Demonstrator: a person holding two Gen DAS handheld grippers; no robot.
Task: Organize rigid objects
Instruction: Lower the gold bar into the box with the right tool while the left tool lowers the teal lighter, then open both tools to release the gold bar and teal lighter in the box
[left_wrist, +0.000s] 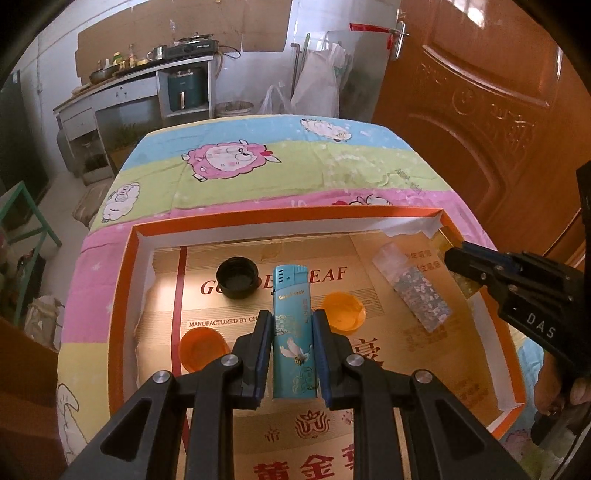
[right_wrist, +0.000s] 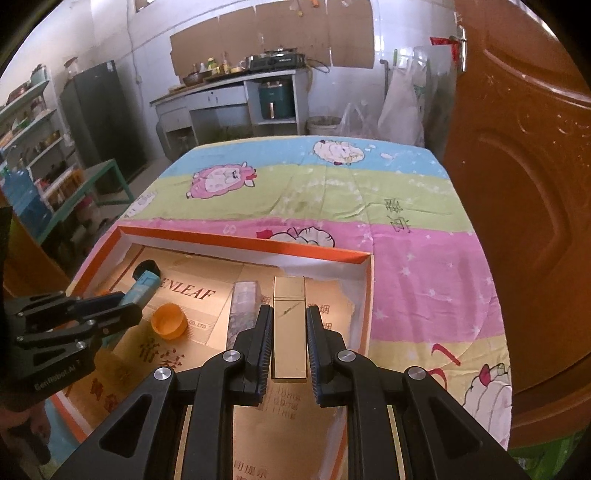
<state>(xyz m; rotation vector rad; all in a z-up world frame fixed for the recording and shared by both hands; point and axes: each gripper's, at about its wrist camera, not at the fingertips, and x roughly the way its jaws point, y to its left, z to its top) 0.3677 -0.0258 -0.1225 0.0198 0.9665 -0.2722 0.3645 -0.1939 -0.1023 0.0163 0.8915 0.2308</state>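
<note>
Left gripper fingers clamp the teal lighter, held over the orange-rimmed box on the desk. Right gripper fingers squeeze the gold lighter above the box's right side. Black cap, two orange caps and a clear glittery lighter lie inside.
</note>
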